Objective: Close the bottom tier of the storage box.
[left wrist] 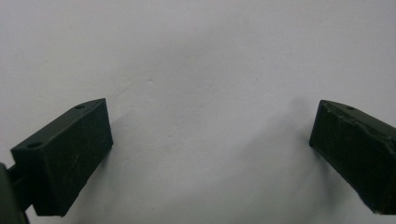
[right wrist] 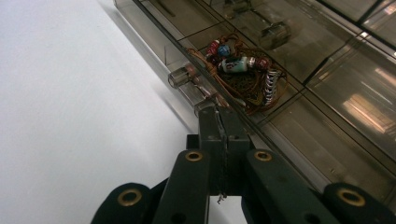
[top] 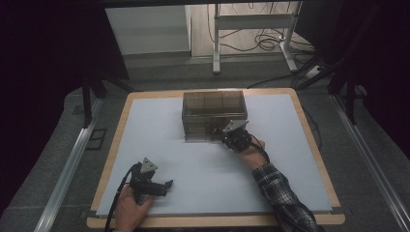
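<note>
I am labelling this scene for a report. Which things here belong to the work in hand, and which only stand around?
In the job:
- right hand-held gripper, shut, tips at the box's front edge
- smoky clear compartment box
- beaded jewellery inside it

Standing around:
- left hand-held gripper, open over bare table
- desk frame and cables behind

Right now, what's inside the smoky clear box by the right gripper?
In the box, one near compartment holds a beaded cord bracelet; neighbouring compartments look bare. The shut right gripper hides the front edge below it.
</note>
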A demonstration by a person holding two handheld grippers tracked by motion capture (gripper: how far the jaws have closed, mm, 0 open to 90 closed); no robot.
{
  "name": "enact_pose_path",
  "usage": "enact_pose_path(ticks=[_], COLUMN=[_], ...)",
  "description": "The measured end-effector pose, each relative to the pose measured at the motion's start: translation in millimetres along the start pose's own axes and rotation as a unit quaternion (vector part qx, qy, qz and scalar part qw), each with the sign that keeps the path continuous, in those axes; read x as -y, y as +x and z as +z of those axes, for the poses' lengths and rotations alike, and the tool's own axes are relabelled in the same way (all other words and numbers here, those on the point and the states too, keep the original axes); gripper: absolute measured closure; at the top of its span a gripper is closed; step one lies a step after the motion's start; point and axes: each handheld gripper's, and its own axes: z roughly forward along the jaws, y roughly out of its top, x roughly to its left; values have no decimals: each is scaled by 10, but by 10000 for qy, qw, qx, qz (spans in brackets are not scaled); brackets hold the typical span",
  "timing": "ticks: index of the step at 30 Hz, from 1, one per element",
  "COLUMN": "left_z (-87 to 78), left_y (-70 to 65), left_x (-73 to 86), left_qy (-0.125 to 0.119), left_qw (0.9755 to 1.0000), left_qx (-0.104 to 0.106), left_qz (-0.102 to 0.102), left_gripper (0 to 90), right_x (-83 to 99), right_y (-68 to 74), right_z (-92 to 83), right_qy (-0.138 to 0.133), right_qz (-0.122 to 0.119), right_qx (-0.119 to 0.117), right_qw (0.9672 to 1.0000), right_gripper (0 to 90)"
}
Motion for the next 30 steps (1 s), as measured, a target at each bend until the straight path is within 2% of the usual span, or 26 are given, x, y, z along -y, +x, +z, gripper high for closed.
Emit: enact_pose_path(ticks=[30], left_z=[0], left_y=[0], left_x=[0], left_qy=[0], left_qw=[10000], left_qx=[0], left_qz=[1], left_gripper=[0], right_x=[-63], right_y=[-83], right_z=[82], right_qy=[-19], right_qz=[50], right_qx=[183], right_qw=[9998], right_gripper=[888])
